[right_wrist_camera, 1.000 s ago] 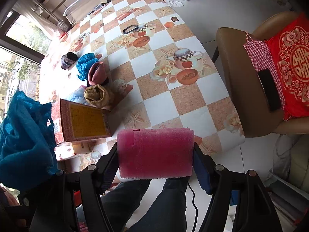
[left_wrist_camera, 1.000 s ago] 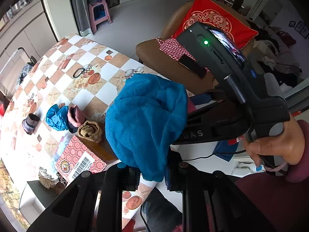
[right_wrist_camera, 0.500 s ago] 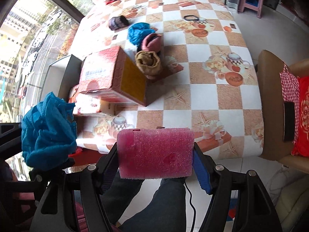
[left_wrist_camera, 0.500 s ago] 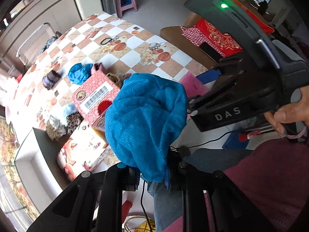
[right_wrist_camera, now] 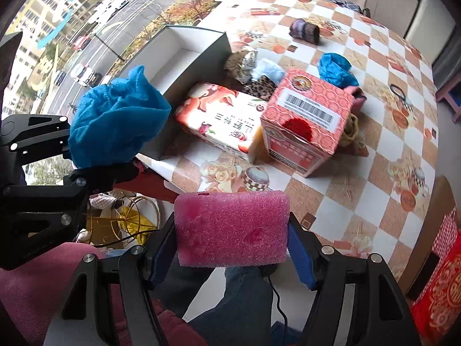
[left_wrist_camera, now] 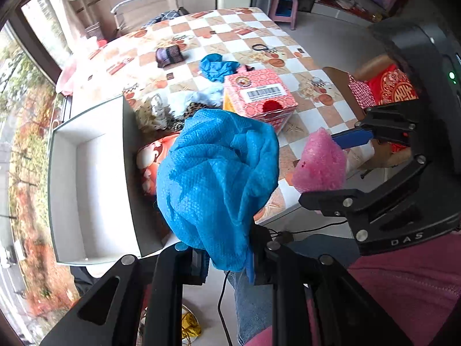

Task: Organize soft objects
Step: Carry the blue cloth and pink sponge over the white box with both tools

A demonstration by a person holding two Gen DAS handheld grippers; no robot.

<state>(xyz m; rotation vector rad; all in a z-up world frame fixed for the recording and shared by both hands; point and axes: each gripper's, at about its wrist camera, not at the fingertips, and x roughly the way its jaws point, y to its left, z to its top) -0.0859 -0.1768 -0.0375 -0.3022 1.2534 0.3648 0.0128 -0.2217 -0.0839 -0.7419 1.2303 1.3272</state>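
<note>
My left gripper [left_wrist_camera: 227, 262] is shut on a crumpled blue cloth [left_wrist_camera: 216, 178], held in the air in front of the table edge; the cloth also shows in the right wrist view [right_wrist_camera: 115, 124]. My right gripper [right_wrist_camera: 232, 248] is shut on a pink foam sponge [right_wrist_camera: 232, 227], seen from the side in the left wrist view [left_wrist_camera: 319, 164]. An open white box [left_wrist_camera: 92, 178] stands at the table's near left corner, also in the right wrist view [right_wrist_camera: 184, 52]. Both grippers hover off the table's front edge.
On the checkered table [right_wrist_camera: 374, 178] stand a red barcode carton [right_wrist_camera: 308, 121] and a flat floral box [right_wrist_camera: 222, 115]. Behind them lie a second blue cloth [right_wrist_camera: 337, 69], leopard and pale fabrics [right_wrist_camera: 253, 69], a dark knitted piece [right_wrist_camera: 305, 28] and a tan roll [right_wrist_camera: 351, 132]. A brown chair [left_wrist_camera: 374, 69] stands at the right.
Both grippers have swung left along the table's front edge, bringing the white box and cartons into closer view. Each still holds its object.
</note>
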